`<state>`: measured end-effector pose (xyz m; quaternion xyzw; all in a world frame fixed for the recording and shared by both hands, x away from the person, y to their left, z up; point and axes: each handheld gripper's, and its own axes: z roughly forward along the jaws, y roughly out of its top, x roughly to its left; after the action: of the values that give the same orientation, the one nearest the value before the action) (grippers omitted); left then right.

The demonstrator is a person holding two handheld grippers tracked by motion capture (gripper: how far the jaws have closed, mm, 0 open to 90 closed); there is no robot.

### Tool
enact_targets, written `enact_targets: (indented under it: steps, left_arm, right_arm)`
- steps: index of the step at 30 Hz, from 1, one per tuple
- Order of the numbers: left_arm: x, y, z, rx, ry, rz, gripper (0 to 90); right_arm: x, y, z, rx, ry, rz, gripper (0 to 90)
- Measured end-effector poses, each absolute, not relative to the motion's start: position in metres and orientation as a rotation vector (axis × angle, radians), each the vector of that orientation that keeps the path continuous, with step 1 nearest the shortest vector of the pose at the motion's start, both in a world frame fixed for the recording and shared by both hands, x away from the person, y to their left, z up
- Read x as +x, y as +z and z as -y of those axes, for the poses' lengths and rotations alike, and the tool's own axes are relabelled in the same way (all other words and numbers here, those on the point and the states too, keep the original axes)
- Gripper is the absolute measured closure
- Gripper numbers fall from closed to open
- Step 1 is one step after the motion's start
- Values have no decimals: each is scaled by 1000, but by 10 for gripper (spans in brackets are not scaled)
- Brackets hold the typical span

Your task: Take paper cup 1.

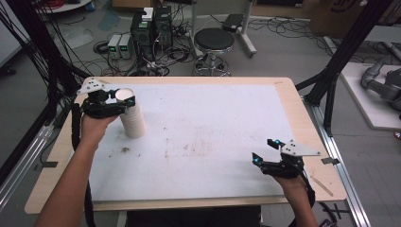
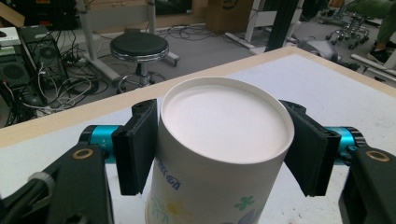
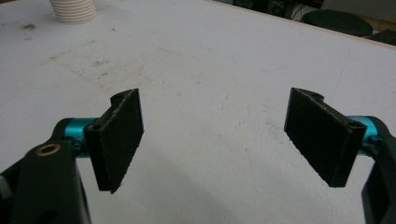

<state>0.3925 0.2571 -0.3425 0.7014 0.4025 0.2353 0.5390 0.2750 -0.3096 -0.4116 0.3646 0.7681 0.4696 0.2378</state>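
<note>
Cup stack (image 2: 219, 154) upside down, blue lettering unreadable, left gripper (image 2: 224, 154) jaws clamping it

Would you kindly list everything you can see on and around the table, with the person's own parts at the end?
Stack of paper cups: one stack, upside down, white with small printed drawings, far left of the table.
Table: one, white top with a pale wood edge and faint smudges.
Stool: one, black round seat on a chrome base, on the floor beyond the table.
Computer towers: two, dark, on the floor among tangled cables.
Left hand-held gripper: one, black with teal fittings, pads against the top cup's sides.
Right hand-held gripper: one, black with teal fittings, jaws wide apart over bare table, near right.
Forearms: two, coming in from the bottom edge.
</note>
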Motion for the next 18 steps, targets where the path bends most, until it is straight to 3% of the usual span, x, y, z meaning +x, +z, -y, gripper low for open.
enact_targets:
  steps: [8, 18]
  left_arm:
    - [389, -333, -259, 1630, 571, -933, 331]
    - [378, -291, -263, 1540, 620, -862, 335]
  right_arm:
    - [275, -412, 309, 1006, 1286, -2109, 201]
    - [276, -412, 304, 974, 1301, -2136, 201]
